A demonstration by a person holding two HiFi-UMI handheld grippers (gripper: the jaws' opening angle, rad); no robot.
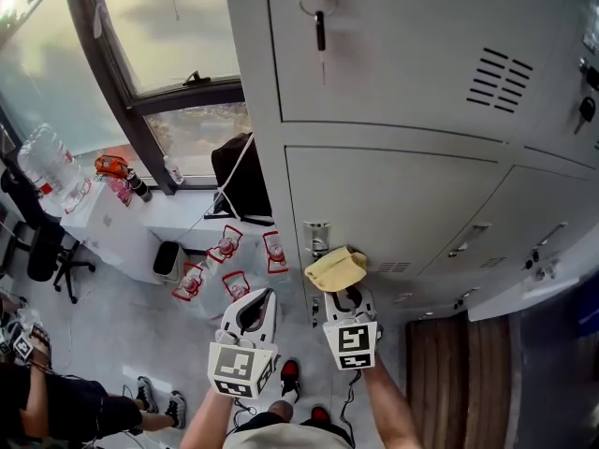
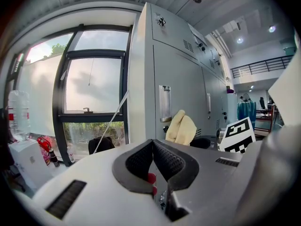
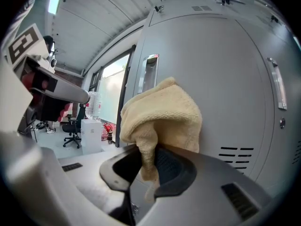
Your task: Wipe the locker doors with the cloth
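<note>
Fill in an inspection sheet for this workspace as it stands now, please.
Surface: grey locker door, closed, recessed handle at its left edge.
Job's things: yellow cloth, bunched, held up to that door beside the handle.
Clutter: red-and-white bags on the floor below the window; bottles on the white cabinet.
Grippers: right gripper jaws shut on the cloth; left gripper jaws together, empty.
Cables: thin white cord slanting across the window.
Surroundings: office chair, a seated person at lower left, keys hanging in the upper locker.
</note>
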